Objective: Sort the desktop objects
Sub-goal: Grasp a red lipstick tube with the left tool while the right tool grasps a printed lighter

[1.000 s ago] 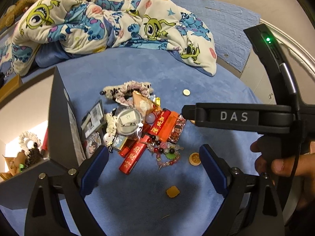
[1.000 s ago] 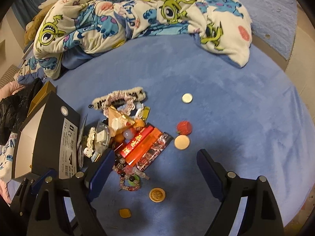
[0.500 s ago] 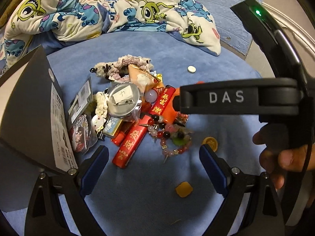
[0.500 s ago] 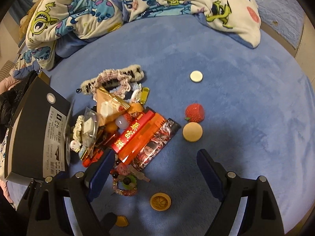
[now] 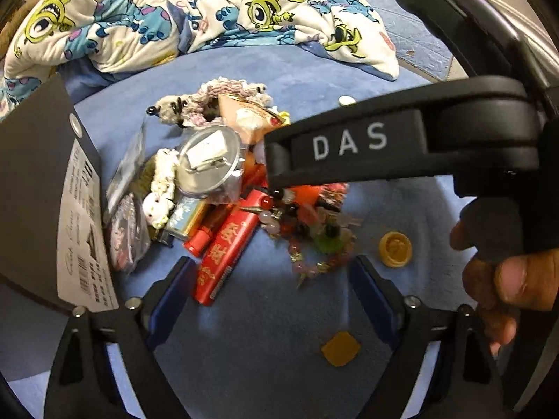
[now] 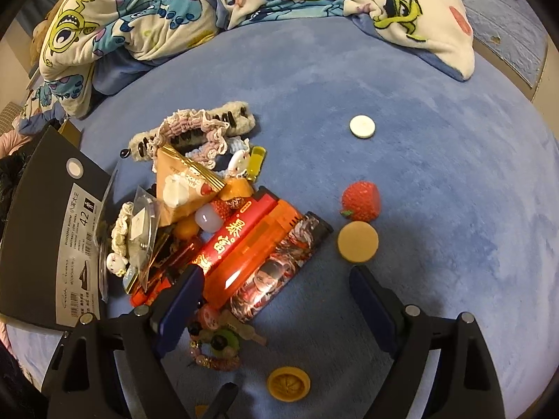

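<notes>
A heap of small items lies on the blue bedspread (image 6: 436, 192). It holds red lighters (image 5: 225, 248) (image 6: 241, 234), an orange lighter (image 6: 258, 255), a printed lighter (image 6: 276, 276), a bead bracelet (image 5: 314, 241) (image 6: 216, 345), a clear round tin (image 5: 209, 160), a snack packet (image 6: 181, 185) and a crocheted band (image 6: 195, 129). My left gripper (image 5: 269, 286) is open and empty, low over the bracelet and lighter. My right gripper (image 6: 276, 296) is open and empty over the lighters; its body (image 5: 384, 143) crosses the left wrist view.
A black shoebox (image 6: 49, 237) (image 5: 45, 195) stands left of the heap. Loose pieces lie to the right: a strawberry (image 6: 361, 200), a tan disc (image 6: 358, 241), a white disc (image 6: 362, 126), a gold token (image 6: 288, 382) (image 5: 395, 248), an orange square (image 5: 340, 347). A cartoon duvet (image 6: 209, 7) fills the back.
Both grippers have moved forward and down toward the heap, which now looks larger in both views. Both stay open and nothing has been picked up.
</notes>
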Demonstrator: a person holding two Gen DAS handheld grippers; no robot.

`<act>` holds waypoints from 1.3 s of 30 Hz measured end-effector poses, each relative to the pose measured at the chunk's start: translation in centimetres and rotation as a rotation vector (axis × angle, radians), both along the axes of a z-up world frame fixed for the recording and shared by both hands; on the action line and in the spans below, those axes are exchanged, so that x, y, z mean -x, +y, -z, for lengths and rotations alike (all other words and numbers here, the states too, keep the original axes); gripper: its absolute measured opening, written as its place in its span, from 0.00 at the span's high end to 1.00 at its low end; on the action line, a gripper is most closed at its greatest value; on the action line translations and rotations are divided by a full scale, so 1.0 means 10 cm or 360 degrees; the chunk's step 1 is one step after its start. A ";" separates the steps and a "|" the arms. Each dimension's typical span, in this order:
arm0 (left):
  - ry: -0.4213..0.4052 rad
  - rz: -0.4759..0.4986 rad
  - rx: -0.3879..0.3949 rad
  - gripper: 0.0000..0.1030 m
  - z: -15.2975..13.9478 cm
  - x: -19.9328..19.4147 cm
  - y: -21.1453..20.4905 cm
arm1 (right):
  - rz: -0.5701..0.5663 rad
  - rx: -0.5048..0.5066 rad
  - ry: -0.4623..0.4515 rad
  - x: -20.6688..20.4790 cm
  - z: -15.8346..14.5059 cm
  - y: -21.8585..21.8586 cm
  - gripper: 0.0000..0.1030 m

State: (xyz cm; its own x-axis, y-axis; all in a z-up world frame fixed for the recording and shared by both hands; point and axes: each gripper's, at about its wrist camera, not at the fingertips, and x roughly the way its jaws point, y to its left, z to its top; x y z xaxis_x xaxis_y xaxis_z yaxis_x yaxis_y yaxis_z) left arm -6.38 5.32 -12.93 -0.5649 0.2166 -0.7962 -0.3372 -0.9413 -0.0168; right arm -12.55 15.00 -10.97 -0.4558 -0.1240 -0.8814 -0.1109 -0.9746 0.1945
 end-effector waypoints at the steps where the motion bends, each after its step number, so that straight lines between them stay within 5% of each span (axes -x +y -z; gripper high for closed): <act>1: 0.0008 -0.0009 0.0006 0.22 0.00 0.00 -0.01 | -0.0006 -0.0013 0.0007 0.01 0.00 -0.02 0.15; 3: 0.0015 -0.0063 -0.0028 0.33 0.00 0.02 -0.08 | -0.0030 -0.0052 0.0019 0.02 0.01 -0.05 0.19; 6: -0.0031 -0.0122 -0.0093 0.72 0.01 0.06 -0.19 | -0.0026 -0.0068 0.0045 0.01 -0.02 -0.05 0.43; 10: -0.0016 -0.0094 -0.0075 0.83 0.00 -0.01 -0.17 | -0.0022 -0.0007 0.0063 -0.03 -0.04 0.01 0.66; 19: -0.0007 -0.0105 -0.0123 0.84 -0.07 -0.08 -0.25 | -0.0042 0.0118 0.0052 -0.04 -0.06 0.03 0.80; 39: 0.0083 -0.0116 -0.0210 0.89 -0.41 -0.17 -0.50 | 0.0020 0.0233 0.0132 -0.14 -0.21 0.23 0.80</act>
